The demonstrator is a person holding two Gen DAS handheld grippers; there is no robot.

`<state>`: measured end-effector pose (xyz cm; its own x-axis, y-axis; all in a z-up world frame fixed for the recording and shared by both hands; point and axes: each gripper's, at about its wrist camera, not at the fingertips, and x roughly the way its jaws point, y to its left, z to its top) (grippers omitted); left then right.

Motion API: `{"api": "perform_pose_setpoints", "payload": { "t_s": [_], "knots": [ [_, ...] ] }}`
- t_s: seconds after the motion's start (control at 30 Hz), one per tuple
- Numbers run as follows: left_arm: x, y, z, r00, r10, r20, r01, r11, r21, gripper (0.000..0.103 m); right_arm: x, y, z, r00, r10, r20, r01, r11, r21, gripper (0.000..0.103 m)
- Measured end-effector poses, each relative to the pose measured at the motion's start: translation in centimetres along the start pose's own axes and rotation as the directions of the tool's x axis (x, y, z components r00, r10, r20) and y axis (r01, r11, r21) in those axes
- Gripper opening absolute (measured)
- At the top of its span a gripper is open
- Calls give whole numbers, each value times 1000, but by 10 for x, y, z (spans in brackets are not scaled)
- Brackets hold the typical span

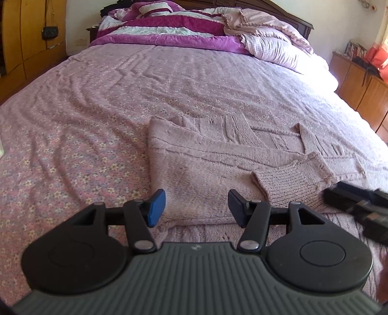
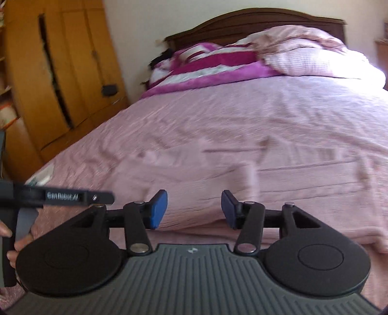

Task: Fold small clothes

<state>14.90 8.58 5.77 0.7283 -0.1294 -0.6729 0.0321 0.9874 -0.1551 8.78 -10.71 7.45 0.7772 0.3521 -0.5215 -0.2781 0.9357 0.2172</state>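
Note:
A pale pink knitted sweater point(image 1: 218, 164) lies partly folded on the bed, with a ribbed cuff or hem turned over near its front right. My left gripper point(image 1: 196, 208) hovers over the sweater's near edge, open, its blue pads apart with nothing pressed between them. The black body of the right tool point(image 1: 359, 206) shows blurred at the right edge of the left wrist view. In the blurred right wrist view my right gripper point(image 2: 195, 209) is open above the sweater point(image 2: 278, 184), holding nothing. The left tool's body point(image 2: 65, 195) and a person's fingers point(image 2: 14, 242) sit at the left there.
The sweater rests on a pink floral bedsheet point(image 1: 72, 121). Magenta and white quilts point(image 1: 169, 26) and a checked pink blanket point(image 1: 274, 48) are piled by the dark headboard point(image 2: 254, 21). A wooden wardrobe point(image 2: 60, 72) stands left of the bed, a low cabinet point(image 1: 359, 82) right.

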Motion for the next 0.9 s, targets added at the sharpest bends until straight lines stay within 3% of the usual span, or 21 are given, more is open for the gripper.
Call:
{"api": "perform_pose_setpoints", "payload": {
  "t_s": [0.17,0.33,0.4,0.43,0.47,0.73,0.9],
  "knots": [
    [-4,6,-1,1000,15,4,-15,1000,-7,58,27,44,-8,999,15,-50,-21,994,-106,61],
    [-3,9,-5,1000,15,-1,-15,1000,-19,58,55,62,-19,997,-63,-49,53,983,-178,61],
    [-3,8,-5,1000,13,-1,-13,1000,-10,58,60,58,-19,992,-114,-47,107,986,-128,36],
    [-3,7,-5,1000,8,1,-8,1000,-6,58,60,53,-16,993,-106,-50,102,991,-82,30],
    [-3,6,-6,1000,2,4,-2,1000,-2,58,58,48,-13,995,-90,-46,88,995,-36,12],
    [7,-14,-6,999,-44,17,43,998,48,58,23,-2,12,995,-92,33,85,984,159,10],
    [18,-20,-6,1000,-9,3,9,997,80,58,-10,-47,25,980,-174,100,150,967,205,10]
  ]
}}
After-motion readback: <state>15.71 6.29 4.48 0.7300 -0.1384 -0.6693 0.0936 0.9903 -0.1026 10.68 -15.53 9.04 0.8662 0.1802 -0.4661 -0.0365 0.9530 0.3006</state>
